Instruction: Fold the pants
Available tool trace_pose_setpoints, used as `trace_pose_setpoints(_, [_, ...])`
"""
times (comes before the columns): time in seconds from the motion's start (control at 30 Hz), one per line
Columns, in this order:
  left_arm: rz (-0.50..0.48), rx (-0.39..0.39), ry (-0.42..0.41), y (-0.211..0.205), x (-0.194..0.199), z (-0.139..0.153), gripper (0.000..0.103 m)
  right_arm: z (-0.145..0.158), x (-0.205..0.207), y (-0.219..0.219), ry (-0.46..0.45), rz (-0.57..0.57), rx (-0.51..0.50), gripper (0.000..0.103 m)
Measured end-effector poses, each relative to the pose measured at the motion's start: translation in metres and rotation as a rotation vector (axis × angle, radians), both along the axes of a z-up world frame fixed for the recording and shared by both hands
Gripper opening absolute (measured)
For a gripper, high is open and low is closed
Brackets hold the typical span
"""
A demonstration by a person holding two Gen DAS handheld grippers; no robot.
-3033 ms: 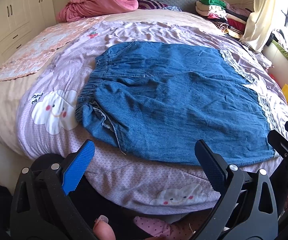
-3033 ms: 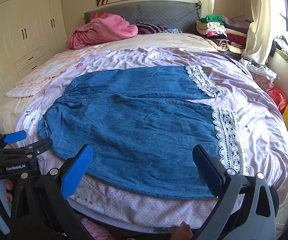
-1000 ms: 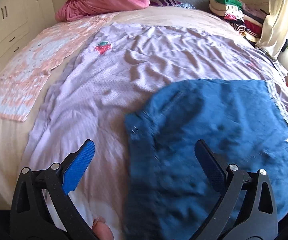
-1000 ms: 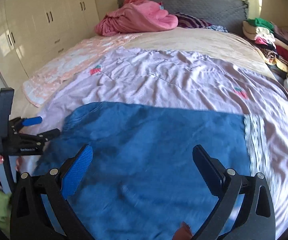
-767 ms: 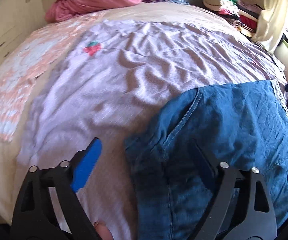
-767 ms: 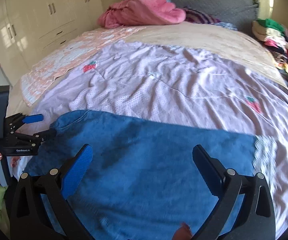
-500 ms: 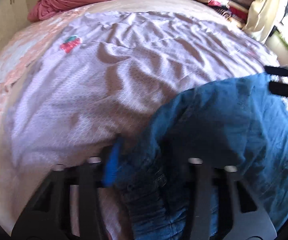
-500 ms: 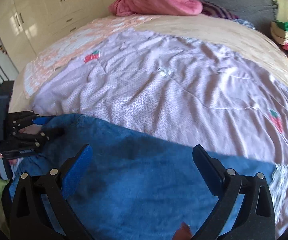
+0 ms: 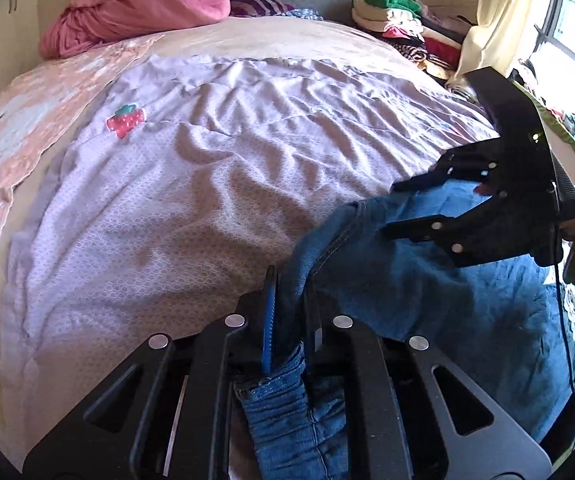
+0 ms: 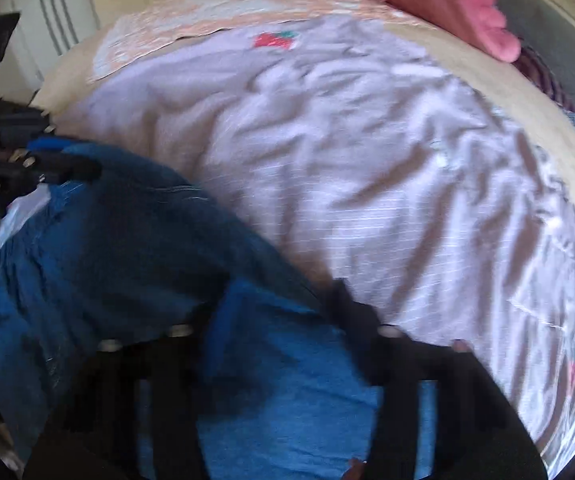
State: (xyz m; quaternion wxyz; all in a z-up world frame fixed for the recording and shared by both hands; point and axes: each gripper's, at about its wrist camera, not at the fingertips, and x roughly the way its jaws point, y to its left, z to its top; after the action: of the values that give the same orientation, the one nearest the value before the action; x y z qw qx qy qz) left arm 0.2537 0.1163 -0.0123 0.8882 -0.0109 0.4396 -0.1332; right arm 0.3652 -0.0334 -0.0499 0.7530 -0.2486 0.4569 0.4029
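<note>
The denim pants [image 9: 427, 292], flat on the bed [image 9: 175, 184] moments ago, now bunch near its front edge, left tongs [image 9: 287, 312] clamped on the waistband, right tongs [image 9: 391, 212] apparently part-open over the cloth, so folding has begun.

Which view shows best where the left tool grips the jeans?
The left wrist view: sharp, it shows the left tool shut on the gathered waistband of the jeans. The right wrist view is motion-blurred; there the left tool appears only at the far left edge, touching the denim, grip unclear.

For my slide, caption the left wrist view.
Left gripper shut on denim pants over a lilac quilt.
</note>
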Motion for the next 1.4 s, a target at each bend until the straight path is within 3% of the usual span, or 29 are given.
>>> trace_pose_setpoints(0.03, [-0.002, 0.016, 0.002, -0.002, 0.0, 0.0, 0.005, 0.003, -0.005, 0.0, -0.013, 0.005, 0.0, 0.025])
trace_pose_setpoints(0.07, [-0.004, 0.029, 0.0, -0.003, -0.001, -0.001, 0.005, 0.007, -0.01, -0.001, -0.03, -0.001, 0.004, 0.01])
trace_pose_setpoints(0.1, [-0.004, 0.035, -0.002, -0.003, -0.002, -0.001, 0.005, 0.012, -0.014, -0.002, -0.039, -0.007, 0.014, 0.006])
trace_pose_setpoints(0.27, [-0.019, 0.041, -0.013, -0.004, -0.006, 0.0, 0.009, 0.045, -0.048, -0.023, -0.11, -0.036, 0.082, 0.004])
trace_pose_setpoints(0.4, [-0.019, 0.005, -0.027, -0.004, -0.019, 0.008, 0.005, 0.071, -0.082, -0.038, -0.157, -0.075, 0.128, 0.004])
trace_pose_setpoints(0.7, [-0.023, -0.013, -0.222, -0.015, -0.109, 0.058, 0.005, 0.101, -0.185, -0.06, -0.214, -0.135, 0.209, 0.004])
trace_pose_setpoints(0.83, [-0.019, 0.006, -0.267, -0.018, -0.152, 0.057, 0.005, 0.095, -0.227, -0.058, -0.195, -0.139, 0.214, 0.004])
trace_pose_setpoints(0.97, [-0.002, 0.014, -0.242, -0.017, -0.19, 0.039, 0.005, 0.082, -0.267, -0.05, -0.189, -0.114, 0.202, 0.004])
trace_pose_setpoints(1.1, [0.032, -0.008, -0.206, -0.01, -0.219, 0.024, 0.005, 0.06, -0.295, -0.046, -0.127, -0.131, 0.211, 0.004])
trace_pose_setpoints(1.4, [0.054, 0.006, -0.108, -0.004, -0.24, -0.006, 0.007, 0.008, -0.321, -0.031, -0.022, -0.144, 0.185, 0.008])
